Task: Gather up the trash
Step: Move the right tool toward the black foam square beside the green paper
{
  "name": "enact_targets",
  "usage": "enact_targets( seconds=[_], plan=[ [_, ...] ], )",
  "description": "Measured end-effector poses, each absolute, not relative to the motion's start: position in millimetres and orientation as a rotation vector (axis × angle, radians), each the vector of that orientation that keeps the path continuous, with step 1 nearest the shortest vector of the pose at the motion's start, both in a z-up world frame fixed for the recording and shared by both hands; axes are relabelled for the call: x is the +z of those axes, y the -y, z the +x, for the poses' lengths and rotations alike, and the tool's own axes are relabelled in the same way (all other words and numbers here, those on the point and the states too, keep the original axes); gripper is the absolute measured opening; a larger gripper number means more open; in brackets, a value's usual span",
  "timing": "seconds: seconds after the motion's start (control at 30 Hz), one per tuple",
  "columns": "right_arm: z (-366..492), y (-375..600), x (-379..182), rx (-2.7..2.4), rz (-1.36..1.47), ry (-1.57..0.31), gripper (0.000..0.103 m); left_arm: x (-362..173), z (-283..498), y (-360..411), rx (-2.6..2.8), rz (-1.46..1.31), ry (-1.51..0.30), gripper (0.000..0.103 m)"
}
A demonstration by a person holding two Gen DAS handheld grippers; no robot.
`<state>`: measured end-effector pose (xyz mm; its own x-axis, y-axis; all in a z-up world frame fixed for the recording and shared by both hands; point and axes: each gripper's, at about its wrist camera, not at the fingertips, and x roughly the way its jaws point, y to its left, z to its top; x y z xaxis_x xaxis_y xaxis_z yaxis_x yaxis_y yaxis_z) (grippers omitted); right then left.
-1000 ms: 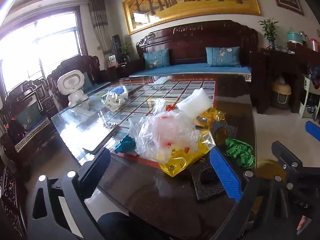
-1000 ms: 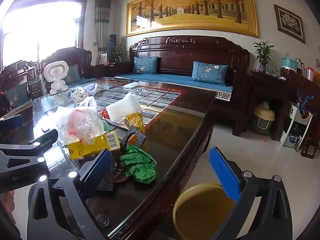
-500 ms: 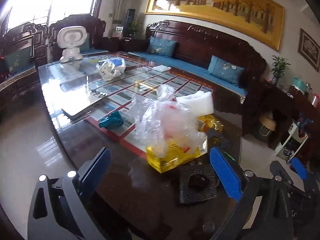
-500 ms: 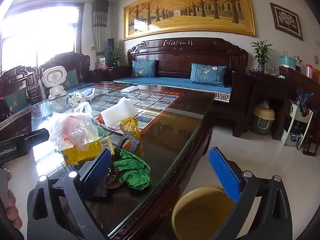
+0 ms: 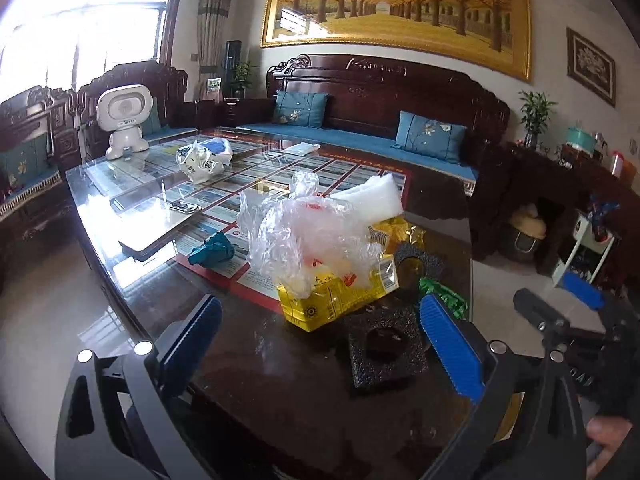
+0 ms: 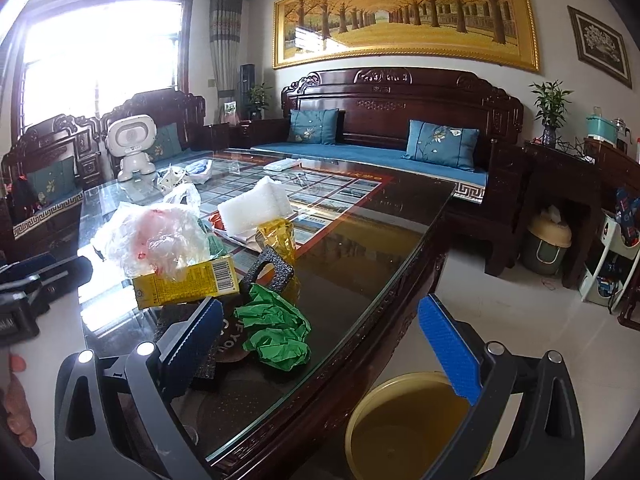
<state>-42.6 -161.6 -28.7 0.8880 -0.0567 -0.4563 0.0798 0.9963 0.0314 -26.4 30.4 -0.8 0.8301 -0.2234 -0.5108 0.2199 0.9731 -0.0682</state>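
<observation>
Both grippers, left gripper (image 5: 320, 344) and right gripper (image 6: 320, 344), show black frames, ribbed blue pads (image 5: 450, 346), silver screws (image 5: 143, 348); bare fingers (image 6: 16, 400) peek in.
</observation>
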Motion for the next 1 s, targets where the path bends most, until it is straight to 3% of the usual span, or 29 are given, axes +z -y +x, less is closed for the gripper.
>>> enact_targets(
  seconds=[0.17, 0.77, 0.83, 0.9, 1.0],
  plan=[
    [-40, 170, -29, -0.072, 0.072, -0.486, 0.095, -7, -27, -10, -0.193, 0.093, -0.548, 0.099],
    [-10, 171, -33, 0.091, 0.047, -0.528, 0.094, -35, -5, -7, -0.233, 0.048, -0.646, 0.099],
    [-5, 170, -35, 0.106, 0.051, -0.542, 0.087, -37, -3, -4, -0.241, 0.055, -0.65, 0.099],
    [1, 171, -37, 0.136, 0.066, -0.563, 0.073, -37, -2, -4, -0.244, 0.054, -0.647, 0.099],
    [10, 170, -39, 0.175, 0.067, -0.587, 0.059, -37, 1, -2, -0.245, 0.042, -0.648, 0.099]
  ],
)
